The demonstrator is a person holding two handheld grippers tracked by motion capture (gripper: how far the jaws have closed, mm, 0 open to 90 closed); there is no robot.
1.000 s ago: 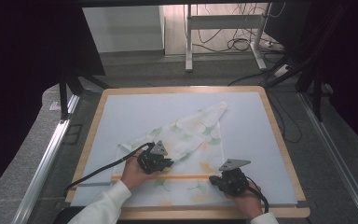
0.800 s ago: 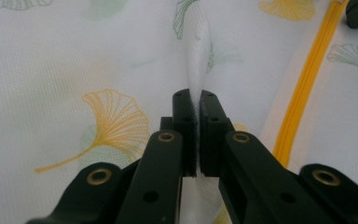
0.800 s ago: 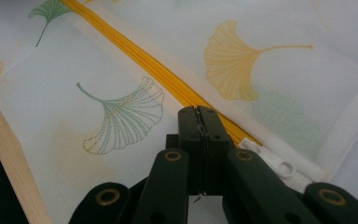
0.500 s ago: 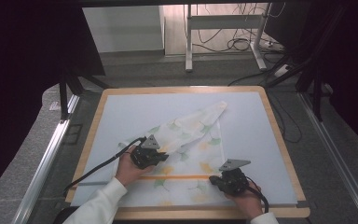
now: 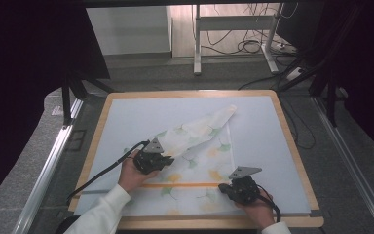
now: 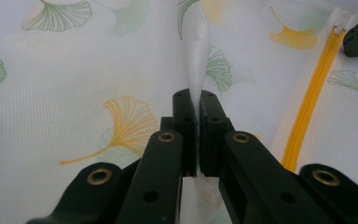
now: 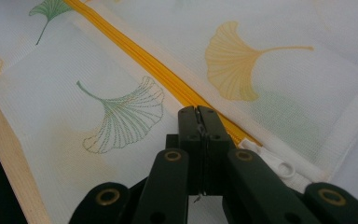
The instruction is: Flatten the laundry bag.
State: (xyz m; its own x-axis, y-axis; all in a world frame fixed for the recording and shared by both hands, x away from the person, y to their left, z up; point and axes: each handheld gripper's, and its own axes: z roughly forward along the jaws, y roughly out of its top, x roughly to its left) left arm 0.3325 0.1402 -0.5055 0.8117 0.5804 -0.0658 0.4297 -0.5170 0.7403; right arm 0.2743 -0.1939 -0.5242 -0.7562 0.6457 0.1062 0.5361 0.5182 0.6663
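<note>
A white mesh laundry bag [image 5: 195, 161] printed with green and yellow ginkgo leaves lies on a pale blue mat [image 5: 258, 141] covering a wood-edged bench [image 5: 292, 146]. One corner of the bag is folded over, forming a long diagonal flap that points toward the far right of the mat. A yellow zipper [image 5: 180, 185] runs across the near part of the bag.

The left tongs [image 5: 159, 158] sit at the near left part of the bag, closed on a raised ridge of the mesh; in the left gripper view, the white fabric [image 6: 196, 93] stands up pinched between the two black jaws.

The right tongs [image 5: 229, 187] rest at the right end of the zipper, jaws pressed together. In the right gripper view they meet just beside the yellow zipper [image 7: 168, 79] and its white pull tab [image 7: 272, 161]; whether they pinch the fabric there cannot be told.
</note>
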